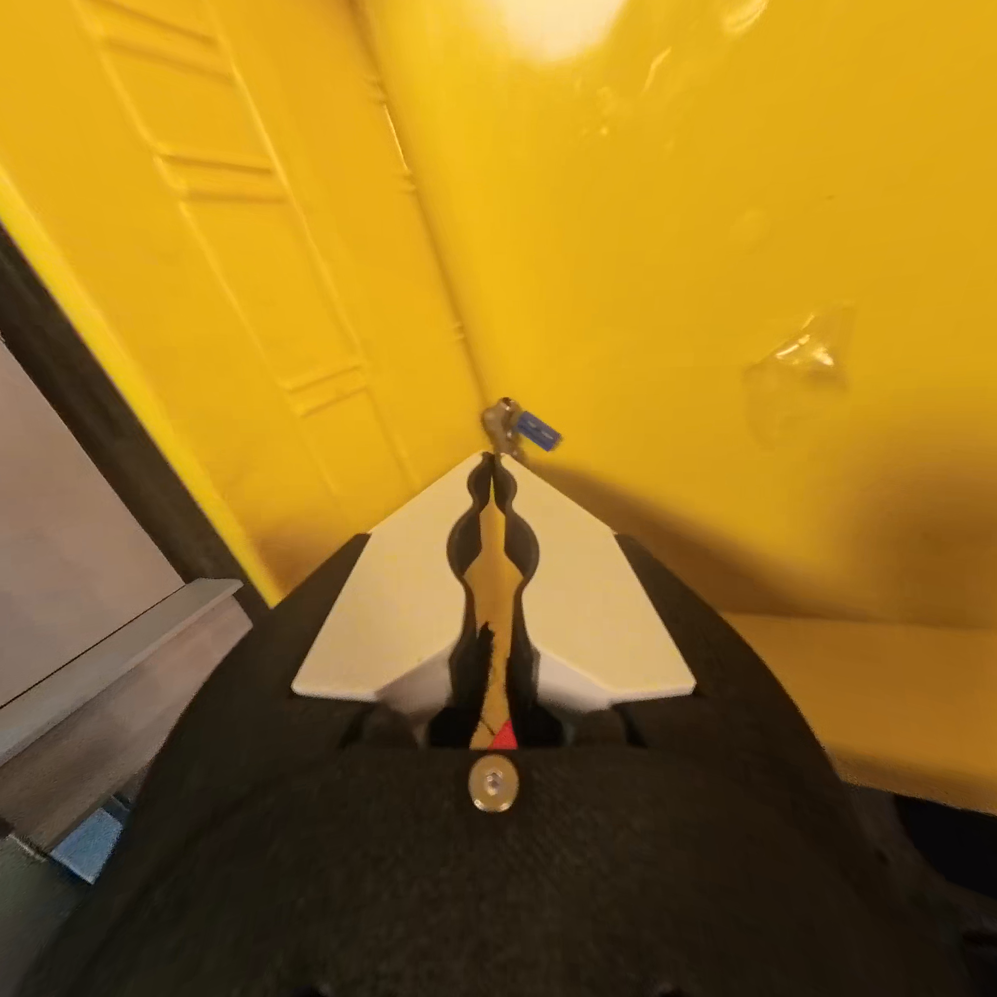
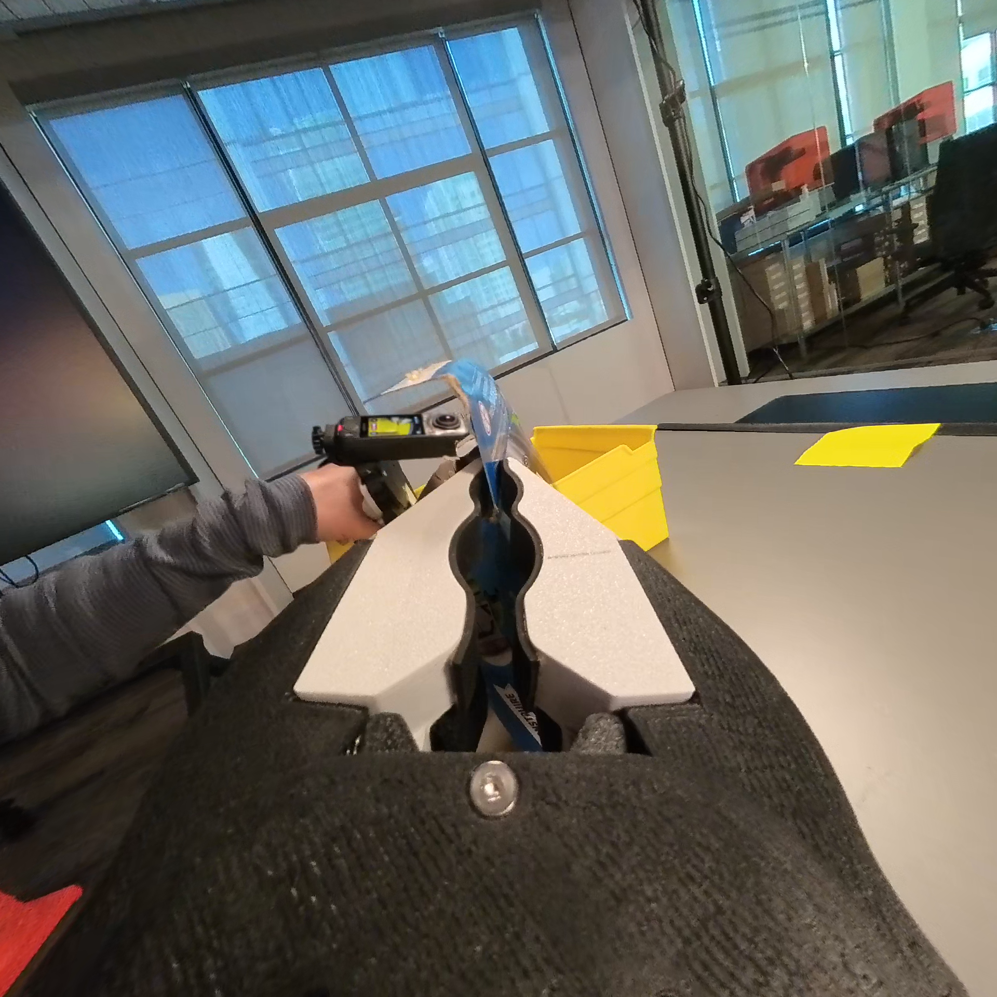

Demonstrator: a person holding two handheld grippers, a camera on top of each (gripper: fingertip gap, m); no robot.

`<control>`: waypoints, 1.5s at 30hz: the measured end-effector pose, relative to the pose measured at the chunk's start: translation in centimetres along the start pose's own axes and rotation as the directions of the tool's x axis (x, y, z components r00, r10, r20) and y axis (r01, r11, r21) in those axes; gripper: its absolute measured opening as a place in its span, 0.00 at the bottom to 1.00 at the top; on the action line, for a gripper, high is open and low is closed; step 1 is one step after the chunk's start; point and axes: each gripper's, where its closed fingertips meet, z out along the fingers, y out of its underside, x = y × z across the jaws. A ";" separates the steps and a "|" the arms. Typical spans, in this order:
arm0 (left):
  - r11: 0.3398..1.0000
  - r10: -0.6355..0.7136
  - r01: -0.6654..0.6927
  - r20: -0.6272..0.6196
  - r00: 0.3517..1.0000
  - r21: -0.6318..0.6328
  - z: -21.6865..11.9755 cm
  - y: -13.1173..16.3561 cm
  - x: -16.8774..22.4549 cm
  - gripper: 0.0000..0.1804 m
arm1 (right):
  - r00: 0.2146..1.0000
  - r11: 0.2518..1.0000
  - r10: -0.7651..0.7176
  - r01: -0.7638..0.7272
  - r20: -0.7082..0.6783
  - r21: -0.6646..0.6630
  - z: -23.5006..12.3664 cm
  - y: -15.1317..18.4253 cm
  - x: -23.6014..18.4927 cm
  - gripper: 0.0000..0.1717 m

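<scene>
Left wrist view close inside yellow bin (image 1: 674, 216), right wrist view facing windows (image 2: 334, 216), both showing that bin.

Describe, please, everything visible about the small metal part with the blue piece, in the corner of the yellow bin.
The small metal part is a silvery, shiny fitting with a blue plastic-looking tab sticking out to its right. It sits in the inner corner of the yellow bin, where two walls meet. The left gripper has its fingertips closed right at the part's lower end; whether they pinch it is unclear. The image is slightly blurred.

Office: desks (image 2: 841, 216), swivel chair (image 2: 965, 216), large windows (image 2: 345, 216).
</scene>
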 end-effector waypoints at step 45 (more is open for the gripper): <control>0.980 -0.157 0.180 -0.232 0.960 0.081 0.5 -1.3 2.0 0.14 | 1.000 1.000 0.022 -0.022 0.018 -0.010 0.0 0.1 -0.2 0.00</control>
